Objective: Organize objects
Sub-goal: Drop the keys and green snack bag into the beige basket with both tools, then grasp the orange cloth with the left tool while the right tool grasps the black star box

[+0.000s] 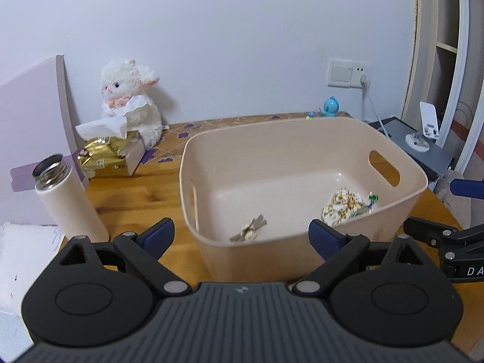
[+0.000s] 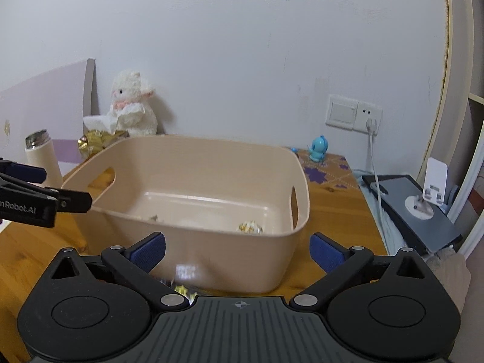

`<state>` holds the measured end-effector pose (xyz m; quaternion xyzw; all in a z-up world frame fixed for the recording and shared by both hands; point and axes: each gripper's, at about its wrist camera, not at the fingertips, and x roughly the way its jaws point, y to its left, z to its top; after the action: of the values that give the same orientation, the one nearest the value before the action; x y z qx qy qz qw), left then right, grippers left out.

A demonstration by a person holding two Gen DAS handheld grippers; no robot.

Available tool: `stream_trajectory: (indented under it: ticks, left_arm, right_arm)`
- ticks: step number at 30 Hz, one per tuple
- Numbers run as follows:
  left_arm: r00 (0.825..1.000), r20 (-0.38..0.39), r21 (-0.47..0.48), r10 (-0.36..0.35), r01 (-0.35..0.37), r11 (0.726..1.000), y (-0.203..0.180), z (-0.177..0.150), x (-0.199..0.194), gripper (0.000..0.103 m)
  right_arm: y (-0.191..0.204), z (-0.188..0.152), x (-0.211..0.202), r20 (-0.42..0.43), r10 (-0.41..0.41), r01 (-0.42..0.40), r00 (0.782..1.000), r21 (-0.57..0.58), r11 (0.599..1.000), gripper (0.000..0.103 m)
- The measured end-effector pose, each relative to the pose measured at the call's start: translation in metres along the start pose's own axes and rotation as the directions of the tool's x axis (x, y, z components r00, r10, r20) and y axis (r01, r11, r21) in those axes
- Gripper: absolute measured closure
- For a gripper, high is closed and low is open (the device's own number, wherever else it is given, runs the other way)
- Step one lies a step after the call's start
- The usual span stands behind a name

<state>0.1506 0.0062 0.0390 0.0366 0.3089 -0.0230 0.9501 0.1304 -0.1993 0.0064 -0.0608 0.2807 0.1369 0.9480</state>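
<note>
A beige plastic bin stands on the wooden table in front of both grippers. On its floor lie a small gold-wrapped candy, a white-and-gold snack bag and a green-wrapped sweet. My left gripper is open just before the bin's near wall, holding nothing. My right gripper is open too, facing the bin from its other corner. A shiny gold-patterned packet lies low by its left finger, partly hidden. Each gripper shows at the edge of the other's view, the right gripper and the left gripper.
A lidless white flask stands left of the bin. Behind it are a gold tissue pack and a white plush lamb. A blue toy figure sits at the back. A phone stand on a grey box is off the table's right edge.
</note>
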Motion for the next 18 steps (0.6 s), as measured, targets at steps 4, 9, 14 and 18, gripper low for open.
stream_trajectory:
  ticks: [4,9,14,18]
  left_arm:
    - [1.0,-0.031,0.005,0.001,-0.001,1.0,0.001,-0.016,0.003,0.007]
    - [0.996,-0.086,0.012,0.007,-0.006,1.0,0.001,-0.036,0.015,0.007]
    - [0.99,-0.14,0.019,0.002,0.001,1.0,-0.001,-0.049,0.028,0.007]
    - [0.984,-0.18,0.022,-0.007,0.011,1.0,-0.004,-0.056,0.041,0.007]
  right_arm:
    - [0.001,-0.012,0.0,-0.03,0.001,-0.001,1.0,-0.001,1.0,0.0]
    - [-0.002,-0.03,0.008,-0.085,0.005,-0.004,0.996,0.007,1.0,0.0]
    - [-0.002,-0.046,0.021,-0.136,-0.004,0.003,0.991,-0.006,1.0,0.0]
    - [-0.004,-0.055,0.034,-0.175,-0.003,0.004,0.985,0.008,1.0,0.0]
